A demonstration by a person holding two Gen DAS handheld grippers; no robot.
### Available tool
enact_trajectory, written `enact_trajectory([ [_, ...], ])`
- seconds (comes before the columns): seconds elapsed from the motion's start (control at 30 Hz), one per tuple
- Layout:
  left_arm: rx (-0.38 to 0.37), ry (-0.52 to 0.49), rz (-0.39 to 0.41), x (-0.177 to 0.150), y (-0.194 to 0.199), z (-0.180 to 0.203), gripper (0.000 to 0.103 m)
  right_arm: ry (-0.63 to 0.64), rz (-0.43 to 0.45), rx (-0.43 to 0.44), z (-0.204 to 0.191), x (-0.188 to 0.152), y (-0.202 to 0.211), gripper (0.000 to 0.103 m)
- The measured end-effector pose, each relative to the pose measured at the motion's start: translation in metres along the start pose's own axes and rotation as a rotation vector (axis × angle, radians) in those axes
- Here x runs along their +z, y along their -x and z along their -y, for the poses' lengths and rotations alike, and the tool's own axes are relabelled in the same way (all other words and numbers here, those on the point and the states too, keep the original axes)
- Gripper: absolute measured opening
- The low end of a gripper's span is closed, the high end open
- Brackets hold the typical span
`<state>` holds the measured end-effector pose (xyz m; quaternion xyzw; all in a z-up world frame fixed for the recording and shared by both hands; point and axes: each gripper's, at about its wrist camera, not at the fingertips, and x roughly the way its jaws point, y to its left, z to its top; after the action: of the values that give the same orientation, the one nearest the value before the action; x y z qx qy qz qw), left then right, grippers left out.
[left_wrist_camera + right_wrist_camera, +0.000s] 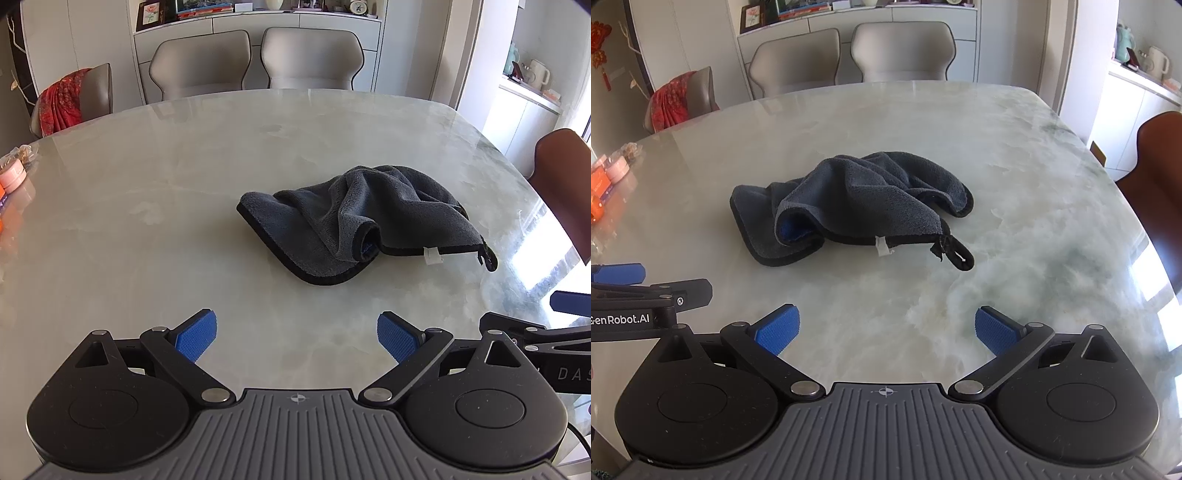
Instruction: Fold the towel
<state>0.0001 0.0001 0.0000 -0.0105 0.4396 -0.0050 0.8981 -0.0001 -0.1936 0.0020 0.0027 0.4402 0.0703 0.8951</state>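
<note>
left wrist view: my left gripper (297,338) hangs over the near part of the marble table (147,206), fingers spread wide with nothing between them. the grey towel (354,218) lies bunched in a heap near the middle of the table, ahead and a little to my right, not flat and not in any neat fold. a black-trimmed rounded corner (317,278) points toward me, and a white tag (433,255) sits on the near hem. to fold it well, i judge i need the cloth spread first, so i'd pick hems i can trace to a true corner, not the rolled lump in the middle. my right gripper (535,332) shows at the edge, close beside mine, so i should mind the two knocking.

right wrist view: the right gripper (886,328) also has its fingers well apart and empty. from here the towel (857,199) lies ahead and slightly left, with its hanging loop (960,256) trailing on the right near side; that marks a corner, i'd say a fair grip point. small jars (617,170) and an orange packet (598,188) sit at the far left edge, well apart from the towel. the chairs (901,51) stand beyond the table, out of the way.
</note>
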Motion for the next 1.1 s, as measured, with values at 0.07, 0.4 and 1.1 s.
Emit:
enact_trajectory([
  [0.07,0.0,0.001,-0.001,0.0,0.0,0.0,0.096,0.0,-0.002,0.001,0.0,0.0,0.0,0.102],
  [0.4,0.001,0.003,-0.006,0.001,-0.001,-0.002,0.096,0.001,-0.012,0.003,0.0,0.0,-0.003,0.102],
  [1.1,-0.01,-0.001,-0.027,0.001,-0.004,0.002,0.096,-0.005,-0.015,-0.008,0.004,0.001,-0.006,0.102],
])
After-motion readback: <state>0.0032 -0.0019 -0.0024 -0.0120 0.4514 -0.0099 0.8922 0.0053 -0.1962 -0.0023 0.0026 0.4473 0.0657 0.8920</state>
